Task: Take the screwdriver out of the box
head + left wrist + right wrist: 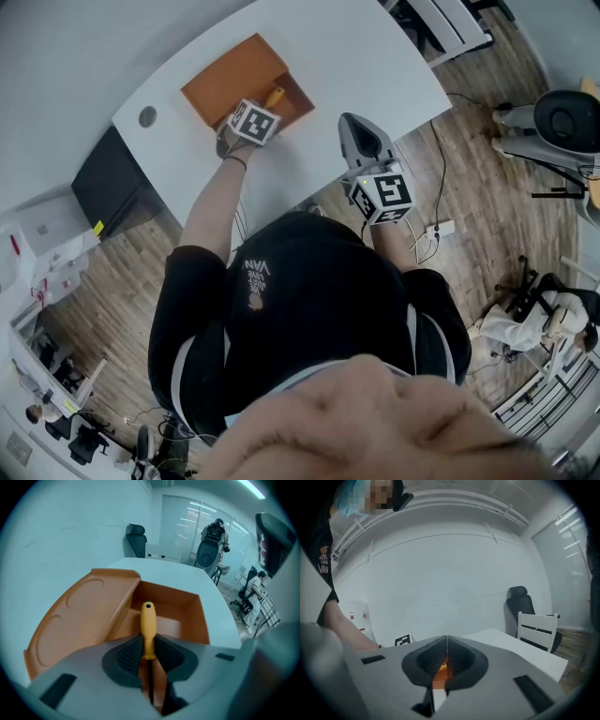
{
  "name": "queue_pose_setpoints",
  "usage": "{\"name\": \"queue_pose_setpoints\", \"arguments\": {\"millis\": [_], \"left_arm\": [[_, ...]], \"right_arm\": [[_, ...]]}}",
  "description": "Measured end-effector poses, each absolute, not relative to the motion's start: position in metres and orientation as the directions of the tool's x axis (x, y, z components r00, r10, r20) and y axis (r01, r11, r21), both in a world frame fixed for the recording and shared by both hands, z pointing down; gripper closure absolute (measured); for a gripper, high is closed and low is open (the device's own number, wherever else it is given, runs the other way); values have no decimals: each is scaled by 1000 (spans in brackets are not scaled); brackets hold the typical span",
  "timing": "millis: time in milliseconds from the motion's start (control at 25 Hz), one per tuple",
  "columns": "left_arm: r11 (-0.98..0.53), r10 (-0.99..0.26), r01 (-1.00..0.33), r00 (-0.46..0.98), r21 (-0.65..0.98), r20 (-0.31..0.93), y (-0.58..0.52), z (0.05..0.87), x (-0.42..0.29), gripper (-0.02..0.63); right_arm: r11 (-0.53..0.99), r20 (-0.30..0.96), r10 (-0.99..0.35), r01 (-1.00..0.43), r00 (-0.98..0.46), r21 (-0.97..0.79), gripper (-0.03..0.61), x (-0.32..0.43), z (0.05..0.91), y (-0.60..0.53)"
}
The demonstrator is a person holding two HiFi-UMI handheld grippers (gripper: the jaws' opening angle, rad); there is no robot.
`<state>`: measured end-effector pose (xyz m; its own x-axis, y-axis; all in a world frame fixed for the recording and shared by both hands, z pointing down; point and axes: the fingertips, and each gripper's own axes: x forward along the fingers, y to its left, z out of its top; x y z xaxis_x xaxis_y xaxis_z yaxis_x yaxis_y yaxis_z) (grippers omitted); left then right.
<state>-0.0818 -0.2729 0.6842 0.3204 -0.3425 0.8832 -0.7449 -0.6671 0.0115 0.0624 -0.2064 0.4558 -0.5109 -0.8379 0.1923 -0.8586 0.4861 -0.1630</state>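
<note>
Left gripper view | left gripper [149, 654] clamps screwdriver [148, 623] | over box [89, 606]

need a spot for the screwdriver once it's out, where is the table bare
Bare: the table right of the box, up to the right gripper and beyond toward the far end; also between the box and the round hole. Crowded: the box, where the left gripper clamps the screwdriver.

Glossy, smooth yellow plastic screwdriver handle [148, 630]; matt orange box [89, 606]; smooth white table [375, 66]; wood-grain floor [487, 216].
</note>
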Motion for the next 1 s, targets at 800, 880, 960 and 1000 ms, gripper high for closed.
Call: {"name": "queue_pose_setpoints", "arguments": {"millis": [800, 880, 960, 1000], "left_arm": [[-624, -444, -782, 356, 2, 822, -264, 646, -88, 526], [-619, -452, -786, 352, -4, 819, -261, 643, -90, 526], [-613, -460, -790, 347, -10, 817, -259, 641, -93, 526], [-611, -465, -792, 346, -12, 815, -258, 639, -94, 526]], "right_arm": [[544, 157, -811, -825, -564, -154, 566, 50, 448, -193], [549, 153, -808, -822, -569, -152, 566, 50, 446, -190], [554, 150, -806, -818, -573, -151, 566, 48, 444, -187], [557, 149, -804, -817, -576, -151, 566, 47, 444, -186]]}}
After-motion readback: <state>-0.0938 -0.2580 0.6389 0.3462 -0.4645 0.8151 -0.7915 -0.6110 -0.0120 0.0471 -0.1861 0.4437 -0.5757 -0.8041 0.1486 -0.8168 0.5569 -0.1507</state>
